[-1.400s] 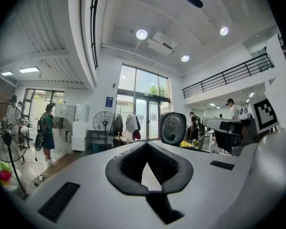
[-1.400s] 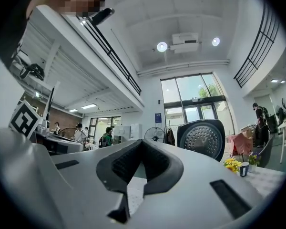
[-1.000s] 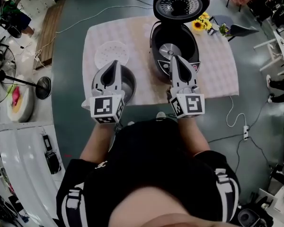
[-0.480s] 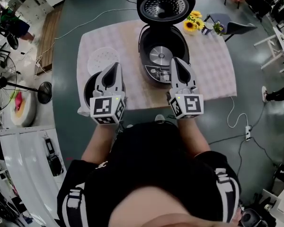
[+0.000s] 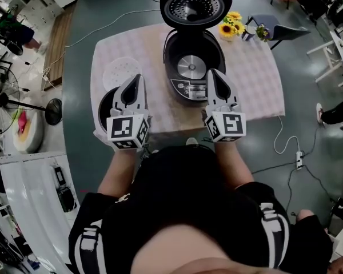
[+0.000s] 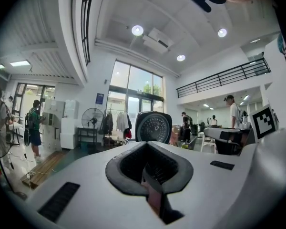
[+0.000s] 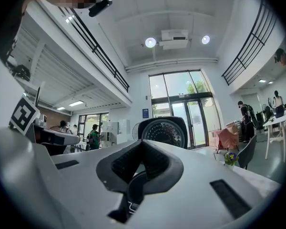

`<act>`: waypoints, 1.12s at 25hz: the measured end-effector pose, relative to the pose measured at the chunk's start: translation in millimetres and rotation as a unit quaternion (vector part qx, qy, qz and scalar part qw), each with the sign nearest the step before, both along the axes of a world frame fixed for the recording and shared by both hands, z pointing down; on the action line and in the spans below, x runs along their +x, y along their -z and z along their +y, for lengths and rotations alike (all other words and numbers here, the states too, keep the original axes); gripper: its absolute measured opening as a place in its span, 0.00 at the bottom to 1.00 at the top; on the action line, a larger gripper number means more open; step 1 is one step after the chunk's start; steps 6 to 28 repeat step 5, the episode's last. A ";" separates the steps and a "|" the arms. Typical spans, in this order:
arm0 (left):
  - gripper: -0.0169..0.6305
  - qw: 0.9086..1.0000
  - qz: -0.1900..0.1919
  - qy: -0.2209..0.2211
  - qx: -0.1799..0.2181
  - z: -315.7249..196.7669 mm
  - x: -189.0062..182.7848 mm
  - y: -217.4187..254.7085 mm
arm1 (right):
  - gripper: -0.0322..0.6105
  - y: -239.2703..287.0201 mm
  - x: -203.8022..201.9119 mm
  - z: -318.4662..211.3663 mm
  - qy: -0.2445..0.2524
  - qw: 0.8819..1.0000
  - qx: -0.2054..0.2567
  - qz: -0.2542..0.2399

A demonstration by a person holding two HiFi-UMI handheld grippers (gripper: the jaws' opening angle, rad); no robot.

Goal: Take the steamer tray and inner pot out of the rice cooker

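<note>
Hovering over table (image 5: 257, 87) edge: left claw (image 5: 138, 79), right claw (image 5: 211, 73).

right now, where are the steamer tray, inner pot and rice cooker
steamer tray (image 5: 119, 73), head view, its white perforated face
inner pot (image 5: 104, 105), head view, the dark left part of its inside
rice cooker (image 5: 190, 67), head view, the heating plate in its well
</note>
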State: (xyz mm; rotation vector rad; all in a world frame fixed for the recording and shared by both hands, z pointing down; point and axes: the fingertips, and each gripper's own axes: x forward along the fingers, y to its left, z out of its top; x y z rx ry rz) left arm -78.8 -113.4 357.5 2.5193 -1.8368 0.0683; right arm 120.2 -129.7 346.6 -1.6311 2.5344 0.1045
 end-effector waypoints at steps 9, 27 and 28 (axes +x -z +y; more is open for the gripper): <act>0.03 1.000 -0.001 0.006 -0.006 -0.2 -2.4 -5.4 | 0.05 -4.5 -1.4 -1.0 0.003 1.000 -0.004 0.002; 0.03 1.000 -0.001 0.006 -0.006 -0.2 -2.4 -5.4 | 0.05 -4.5 -1.4 -1.0 0.003 1.000 -0.004 0.002; 0.03 1.000 -0.001 0.006 -0.006 -0.2 -2.4 -5.4 | 0.05 -4.5 -1.4 -1.0 0.003 1.000 -0.004 0.002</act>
